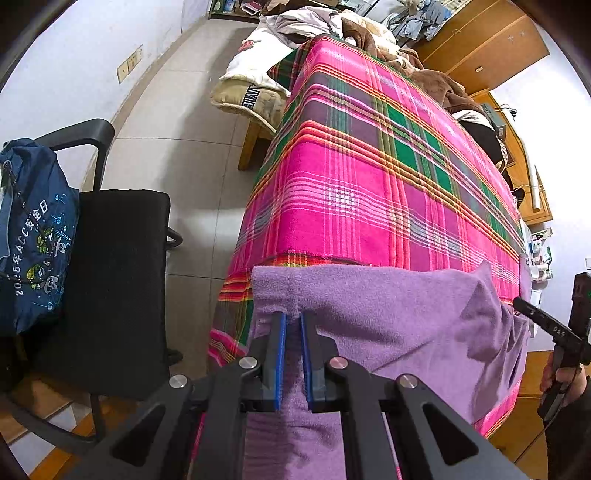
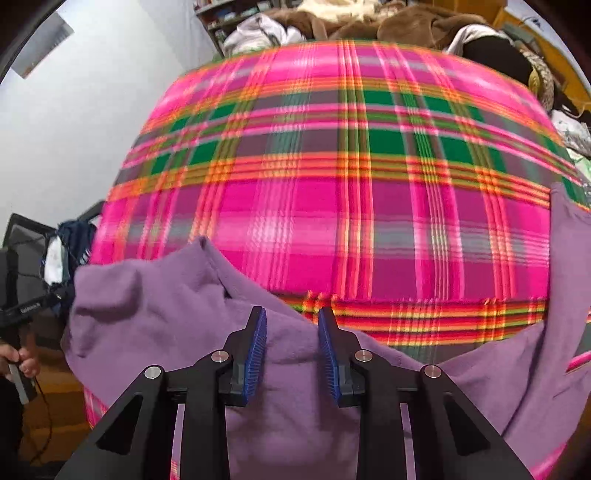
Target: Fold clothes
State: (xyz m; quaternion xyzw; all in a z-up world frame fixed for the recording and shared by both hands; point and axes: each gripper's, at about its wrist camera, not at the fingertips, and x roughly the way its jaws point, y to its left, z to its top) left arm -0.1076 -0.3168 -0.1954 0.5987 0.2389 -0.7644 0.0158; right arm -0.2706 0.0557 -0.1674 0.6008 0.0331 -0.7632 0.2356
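A purple fleece garment [image 1: 399, 314] lies across the near end of a bed covered by a pink, green and orange plaid blanket [image 1: 369, 177]. My left gripper [image 1: 292, 318] is shut on a pinched ridge of the purple garment near its left edge. In the right wrist view the same purple garment [image 2: 166, 314] spreads under my right gripper [image 2: 291, 314], which stands open just above the cloth with a wide gap between its blue pads [image 2: 256, 350]. The plaid blanket [image 2: 332, 166] looks blurred there. The right gripper's body [image 1: 569, 332] shows at the left view's right edge.
A black office chair [image 1: 110, 280] with a dark blue printed bag [image 1: 33, 236] stands left of the bed on a tiled floor. Piled clothes and brown blankets [image 1: 369, 33] fill the bed's far end. Wooden furniture [image 1: 491, 44] lines the right side. A hand [image 2: 22, 358] holds the left gripper's handle.
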